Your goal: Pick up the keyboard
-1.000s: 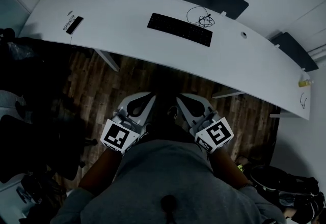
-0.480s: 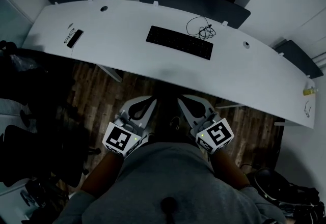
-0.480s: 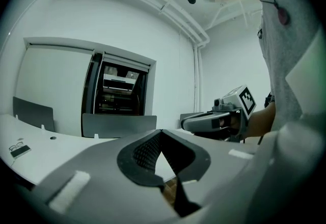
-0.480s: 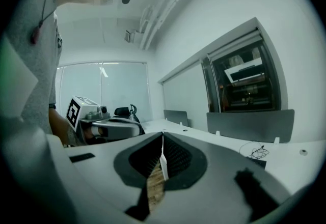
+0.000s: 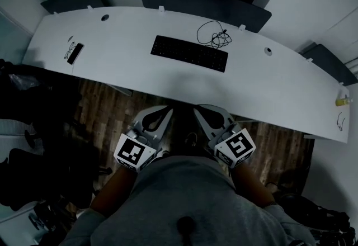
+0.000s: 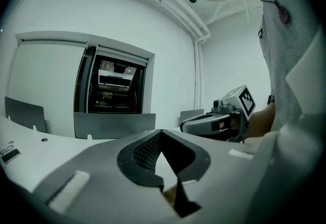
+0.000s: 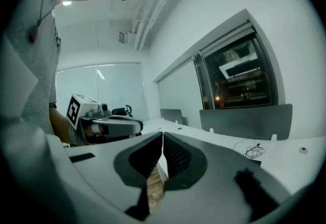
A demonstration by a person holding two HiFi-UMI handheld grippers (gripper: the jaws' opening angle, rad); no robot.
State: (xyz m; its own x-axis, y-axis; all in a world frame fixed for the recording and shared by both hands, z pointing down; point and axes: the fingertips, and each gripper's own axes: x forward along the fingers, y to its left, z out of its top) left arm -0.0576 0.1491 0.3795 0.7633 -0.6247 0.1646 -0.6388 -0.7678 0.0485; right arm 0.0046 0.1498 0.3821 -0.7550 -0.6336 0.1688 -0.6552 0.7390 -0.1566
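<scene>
One flat, black, rectangular keyboard (image 5: pixel 189 53) lies on the long curved white desk (image 5: pixel 268 80), towards its far edge and slightly slanted. Its rows of dark keys are barely distinguishable in the dim light. A thin black coiled cable (image 5: pixel 211 35) lies just behind its right end. The left gripper (image 5: pixel 166 109) and right gripper (image 5: pixel 197 109) hang over the wood-plank floor (image 5: pixel 106 110), well apart from the keyboard, each with jaws pressed together.

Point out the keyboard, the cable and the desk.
keyboard (image 5: pixel 189 53), head view, middle of its keys.
cable (image 5: pixel 220 41), head view, its tangled end.
desk (image 5: pixel 279 85), head view, bare top right of the keyboard.
</scene>
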